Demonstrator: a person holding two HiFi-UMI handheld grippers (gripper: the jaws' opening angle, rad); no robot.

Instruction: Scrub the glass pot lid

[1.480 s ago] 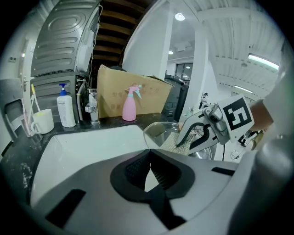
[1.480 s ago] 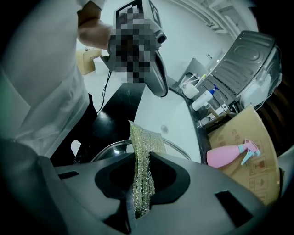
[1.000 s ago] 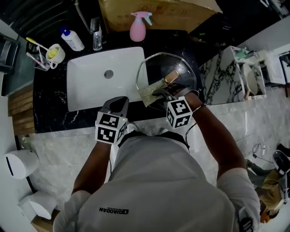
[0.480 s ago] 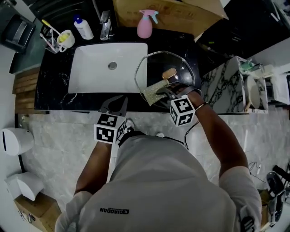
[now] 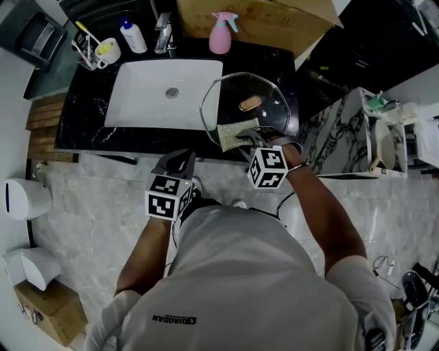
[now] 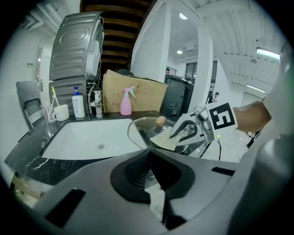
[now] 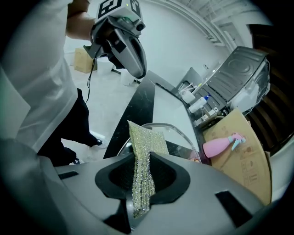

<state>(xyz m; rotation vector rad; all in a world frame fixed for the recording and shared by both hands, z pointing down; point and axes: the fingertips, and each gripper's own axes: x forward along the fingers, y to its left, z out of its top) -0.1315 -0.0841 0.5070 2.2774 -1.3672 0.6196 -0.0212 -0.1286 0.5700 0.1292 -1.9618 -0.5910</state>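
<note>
Right tongs (image 5: 248, 137) grip a glittery scouring cloth (image 5: 232, 132) laid on the glass pot lid (image 5: 272, 94).
Left tongs (image 5: 180, 159) are clenched on nothing at the front edge of the dark desk (image 5: 82, 130); the lid lies just right of the white sink (image 5: 134, 110).

The round glass pot lid (image 5: 271, 96) lies on the black stone surface (image 5: 82, 120), right of the white rectangular sink (image 5: 137, 103), its left edge over the sink's rim. The glittery mesh scouring cloth (image 5: 232, 130) rests on the lid's near edge, pinched in the right tongs (image 5: 245, 139). Behind the lid stands the pink plastic spray bottle (image 5: 219, 38), before the brown cardboard box (image 5: 260, 17). The closed left tongs (image 5: 181, 160) hang before the sink's near right corner.
</note>
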